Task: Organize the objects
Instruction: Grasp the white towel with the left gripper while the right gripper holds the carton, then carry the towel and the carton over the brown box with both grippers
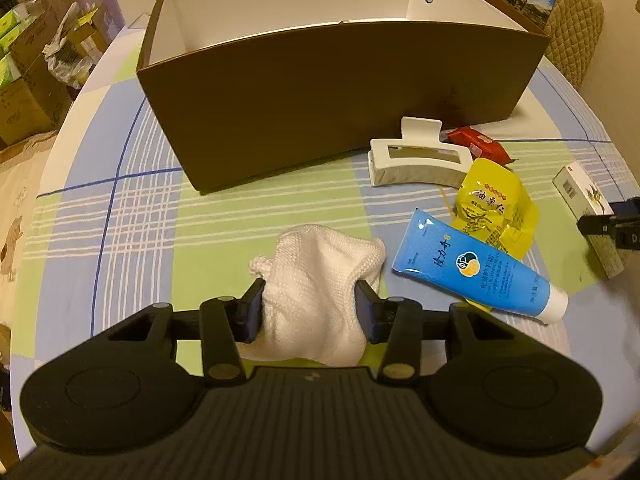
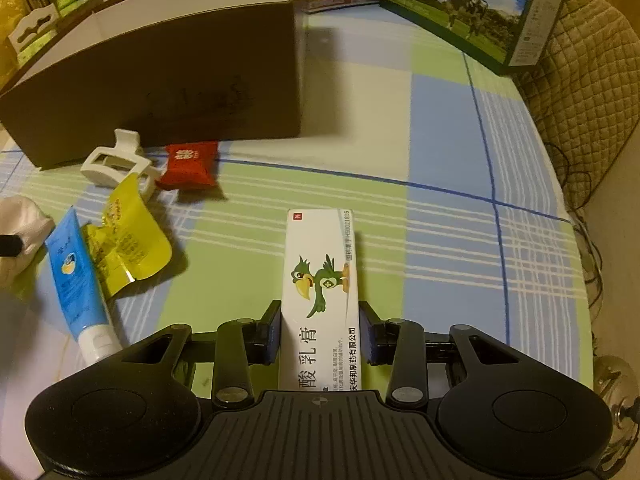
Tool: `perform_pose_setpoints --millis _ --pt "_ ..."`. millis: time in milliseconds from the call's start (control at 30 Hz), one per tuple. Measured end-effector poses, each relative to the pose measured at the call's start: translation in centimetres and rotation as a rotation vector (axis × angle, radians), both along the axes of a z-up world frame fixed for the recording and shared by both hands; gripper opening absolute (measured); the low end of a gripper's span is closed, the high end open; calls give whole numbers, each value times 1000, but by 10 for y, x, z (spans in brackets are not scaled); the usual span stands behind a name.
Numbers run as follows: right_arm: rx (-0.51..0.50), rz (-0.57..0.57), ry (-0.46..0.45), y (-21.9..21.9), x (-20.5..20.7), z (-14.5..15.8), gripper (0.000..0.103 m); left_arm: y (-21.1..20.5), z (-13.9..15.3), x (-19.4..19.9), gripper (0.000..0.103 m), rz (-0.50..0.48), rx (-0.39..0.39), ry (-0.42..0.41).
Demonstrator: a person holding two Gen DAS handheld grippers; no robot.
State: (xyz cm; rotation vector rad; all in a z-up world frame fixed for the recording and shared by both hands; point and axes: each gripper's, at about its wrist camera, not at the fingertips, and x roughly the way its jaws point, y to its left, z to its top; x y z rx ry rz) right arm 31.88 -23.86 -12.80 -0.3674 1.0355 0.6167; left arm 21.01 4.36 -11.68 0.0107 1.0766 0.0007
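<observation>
My left gripper (image 1: pixel 310 292) is shut on a white knitted cloth (image 1: pixel 316 256), which bulges between the blue pads low over the checked tablecloth. My right gripper (image 2: pixel 320 320) is shut on a long white medicine box with a green bird (image 2: pixel 320 256), its far end pointing away from me. Behind both stands an open brown box (image 1: pixel 320 100) with a white inside, nothing visible in it. Between the grippers lie a blue tube (image 1: pixel 468 264), a yellow packet (image 1: pixel 492 204), a white hair claw (image 1: pixel 416 160) and a red packet (image 1: pixel 476 142).
A green carton with a cow picture (image 2: pixel 472 8) stands at the back right of the round table (image 2: pixel 440 200). A quilted chair back (image 2: pixel 580 100) is past the right edge. Cardboard boxes (image 1: pixel 28 80) crowd the floor to the left.
</observation>
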Motion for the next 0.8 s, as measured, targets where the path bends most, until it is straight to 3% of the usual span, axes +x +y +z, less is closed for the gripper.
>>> perform_pose_setpoints --millis 467,800 --pt "70 4 74 0 -12 5 35 7 9 -8 38 43 -14 15" --pt "147 38 41 11 -17 34 35 14 28 -11 38 69 -14 -21"
